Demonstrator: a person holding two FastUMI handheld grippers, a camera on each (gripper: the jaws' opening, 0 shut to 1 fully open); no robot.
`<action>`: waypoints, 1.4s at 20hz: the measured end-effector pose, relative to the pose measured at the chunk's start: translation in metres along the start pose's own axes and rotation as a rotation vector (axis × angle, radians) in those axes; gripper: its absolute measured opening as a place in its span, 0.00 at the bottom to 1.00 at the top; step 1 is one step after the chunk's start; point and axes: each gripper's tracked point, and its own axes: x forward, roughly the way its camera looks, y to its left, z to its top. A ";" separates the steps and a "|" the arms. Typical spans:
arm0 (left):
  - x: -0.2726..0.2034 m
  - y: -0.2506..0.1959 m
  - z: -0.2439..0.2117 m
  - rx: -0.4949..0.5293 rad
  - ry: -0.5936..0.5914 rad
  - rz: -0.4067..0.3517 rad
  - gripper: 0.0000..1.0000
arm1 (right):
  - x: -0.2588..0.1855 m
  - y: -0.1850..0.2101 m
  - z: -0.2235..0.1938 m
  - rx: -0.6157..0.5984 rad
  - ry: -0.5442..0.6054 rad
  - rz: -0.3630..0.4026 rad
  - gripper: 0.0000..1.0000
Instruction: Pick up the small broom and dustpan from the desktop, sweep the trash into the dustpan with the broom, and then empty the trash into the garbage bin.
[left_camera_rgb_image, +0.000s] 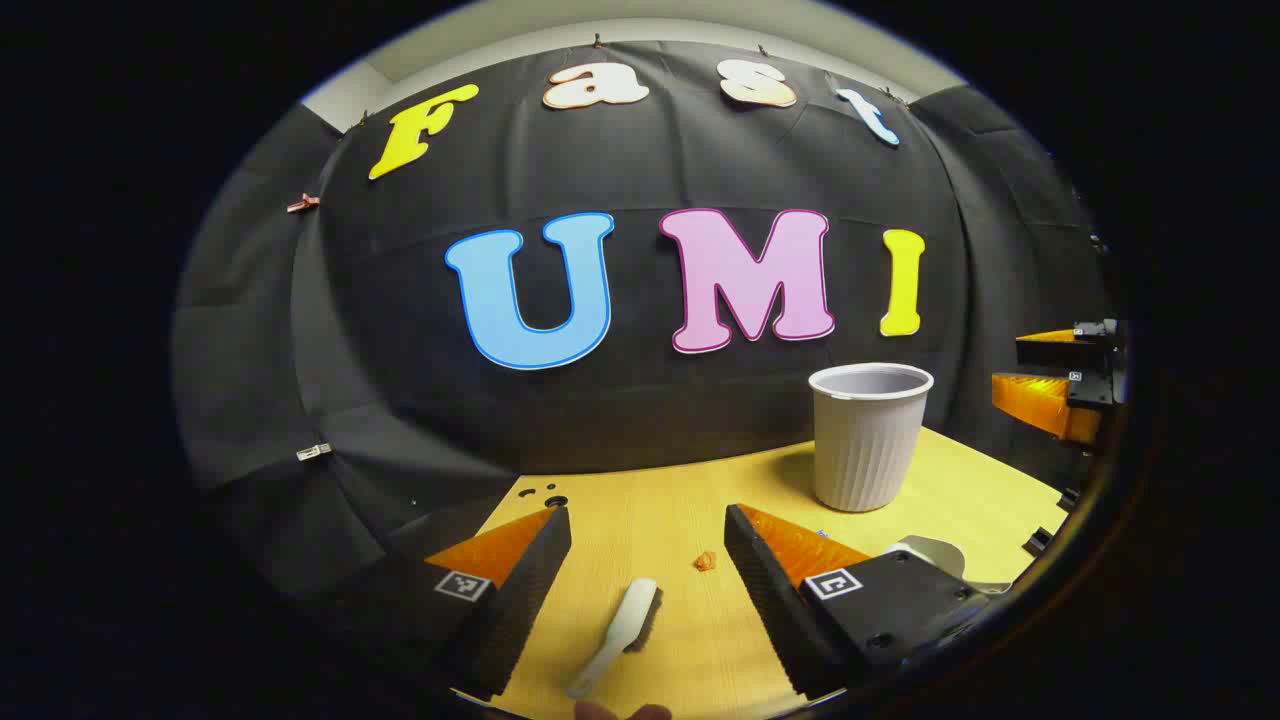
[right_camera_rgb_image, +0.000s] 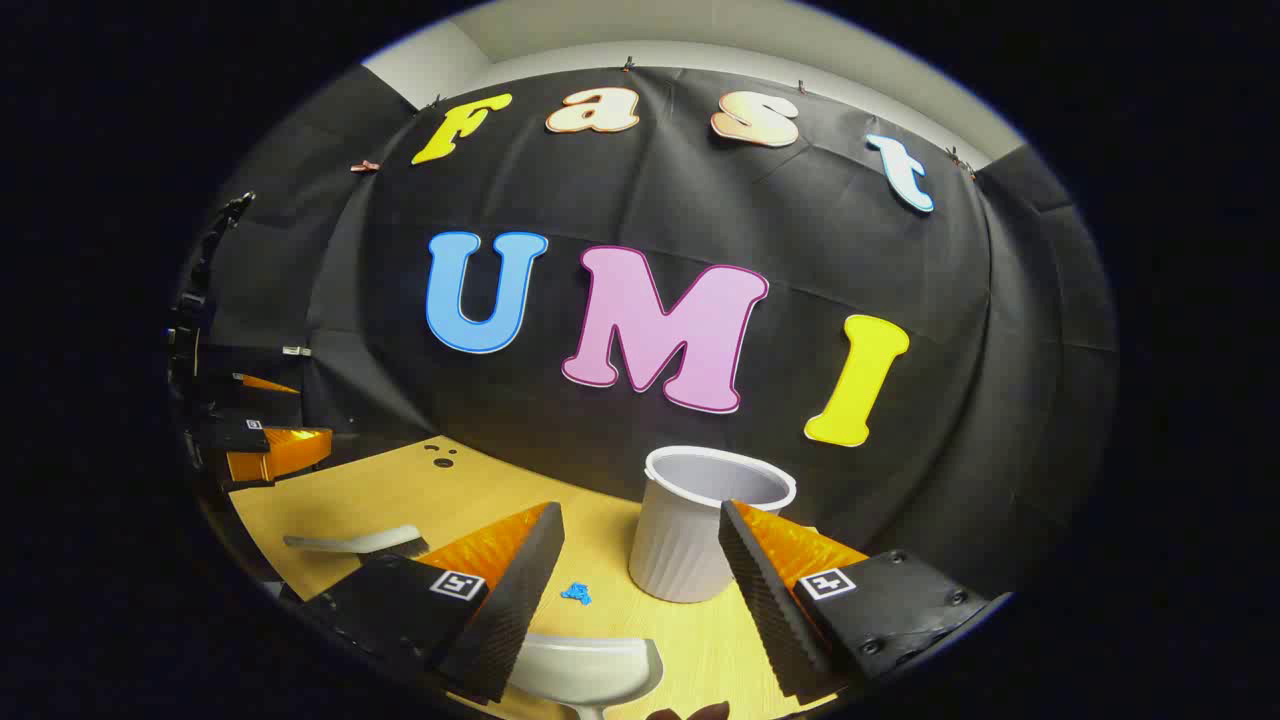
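A: What lies before your left hand-held gripper (left_camera_rgb_image: 647, 545)?

B: Its fingers stand wide apart, holding nothing. The small broom (left_camera_rgb_image: 622, 628) lies flat on the tabletop (left_camera_rgb_image: 640, 500) between them, handle toward you. Just right of the broom's head, still between your fingers, sits an orange scrap (left_camera_rgb_image: 706, 561). Beyond your right finger stands the garbage bin (left_camera_rgb_image: 868, 434), upright, and close behind that finger a pale piece of the dustpan (left_camera_rgb_image: 935, 552) shows.

A: And your right hand-held gripper (right_camera_rgb_image: 641, 545)?

B: Also spread open and empty. The dustpan (right_camera_rgb_image: 588, 672) rests between its fingers, close to you. A blue scrap (right_camera_rgb_image: 576, 593) lies just past it, near your left finger. The garbage bin (right_camera_rgb_image: 690, 535) stands ahead, partly behind your right finger.
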 end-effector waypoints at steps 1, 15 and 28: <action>0.000 0.001 0.000 0.000 0.001 0.000 0.98 | 0.000 -0.001 -0.001 0.001 0.001 0.001 0.97; -0.001 0.003 -0.004 -0.008 0.011 0.004 0.98 | -0.001 0.003 -0.007 -0.011 0.027 0.026 0.98; -0.001 0.002 -0.013 0.007 0.028 0.002 0.98 | -0.066 0.024 -0.176 0.093 0.723 0.206 0.98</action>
